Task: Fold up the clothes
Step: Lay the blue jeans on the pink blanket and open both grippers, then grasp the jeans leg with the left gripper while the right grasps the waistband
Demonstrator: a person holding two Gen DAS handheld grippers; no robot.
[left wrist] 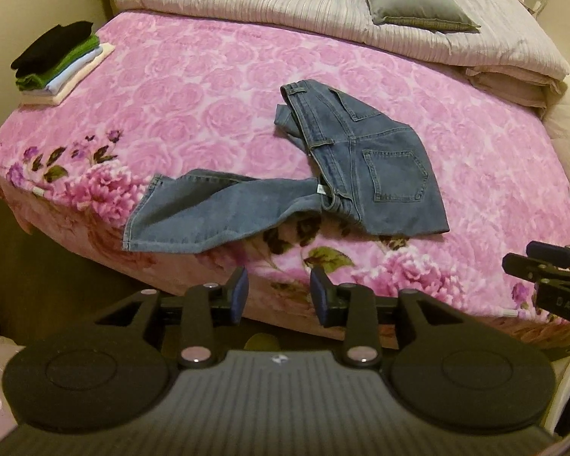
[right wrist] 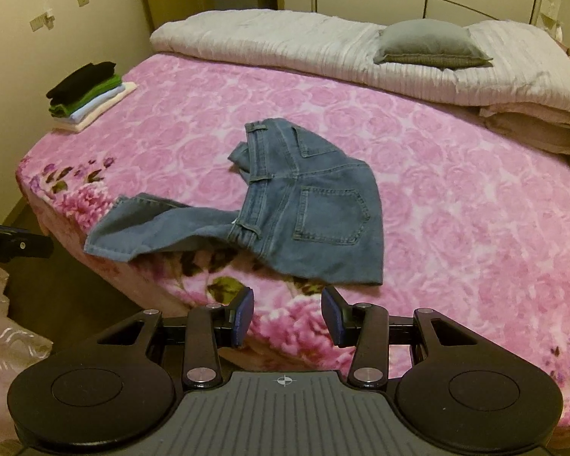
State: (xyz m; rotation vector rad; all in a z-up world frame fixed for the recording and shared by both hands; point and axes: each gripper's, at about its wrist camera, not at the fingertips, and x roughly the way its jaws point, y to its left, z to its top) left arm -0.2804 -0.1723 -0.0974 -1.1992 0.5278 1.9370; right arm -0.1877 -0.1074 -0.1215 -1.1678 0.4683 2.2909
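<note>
A pair of blue jeans (left wrist: 364, 167) lies crumpled on the pink floral bedspread (left wrist: 209, 87), seat side up, one leg (left wrist: 209, 216) stretched left toward the bed's front edge. The jeans also show in the right wrist view (right wrist: 315, 209). My left gripper (left wrist: 279, 296) is open and empty, held off the front edge of the bed, short of the leg. My right gripper (right wrist: 287, 317) is open and empty, just in front of the jeans' near edge. The right gripper also shows at the right edge of the left wrist view (left wrist: 551, 277).
A stack of folded clothes (left wrist: 57, 64), black on top, sits at the bed's far left corner. A grey pillow (left wrist: 418, 7) lies on a folded pale duvet (left wrist: 285, 0) at the head. The floor (left wrist: 38, 266) lies left of the bed.
</note>
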